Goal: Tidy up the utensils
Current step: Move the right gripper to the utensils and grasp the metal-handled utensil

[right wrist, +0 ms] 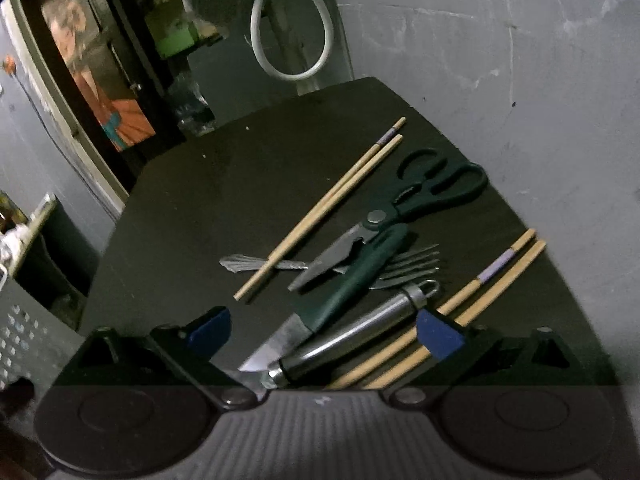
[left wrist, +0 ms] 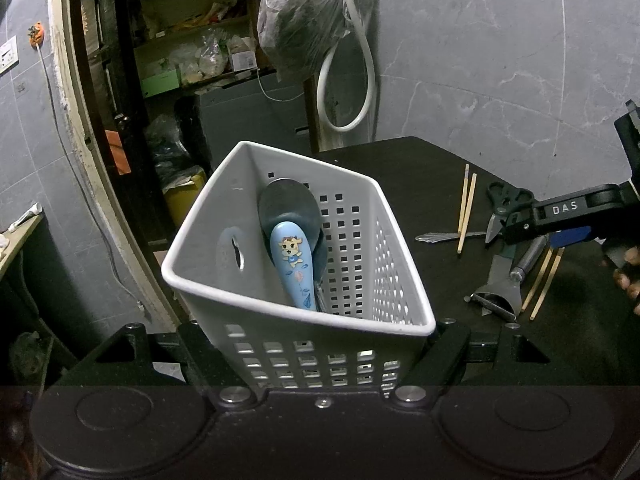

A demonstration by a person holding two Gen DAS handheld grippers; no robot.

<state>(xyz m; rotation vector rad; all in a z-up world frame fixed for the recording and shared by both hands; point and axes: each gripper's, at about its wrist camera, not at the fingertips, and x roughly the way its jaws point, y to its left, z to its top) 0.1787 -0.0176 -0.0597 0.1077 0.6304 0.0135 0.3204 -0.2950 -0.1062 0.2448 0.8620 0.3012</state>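
Left wrist view first: the left gripper (left wrist: 320,356) is clamped on the white perforated basket (left wrist: 304,332), its fingers pressed against the basket's lower walls, and the basket sits tilted at the near-left edge of the black table (left wrist: 420,184). Inside it, a blue cartoon-print spoon (left wrist: 292,268) leans on a dark ladle (left wrist: 290,204). Beyond the table's left edge the floor drops away toward a cluttered doorway; the far corner of the table is bare. On the right, the right gripper (left wrist: 560,220) reaches in over the utensils (fingertips of the person's hand (left wrist: 628,276) just show at the frame edge).

Now the right wrist view: jaws spread wide, blue pads (right wrist: 438,336) on either side of a steel-handled peeler (right wrist: 360,332), not touching it. A green-handled knife (right wrist: 352,284) lies just left of it, one chopstick pair (right wrist: 480,288) to the right. Further on, scissors (right wrist: 404,208) cross a fork (right wrist: 408,268), and another chopstick pair (right wrist: 328,204) lies over it. Open tabletop stretches left of the pile.
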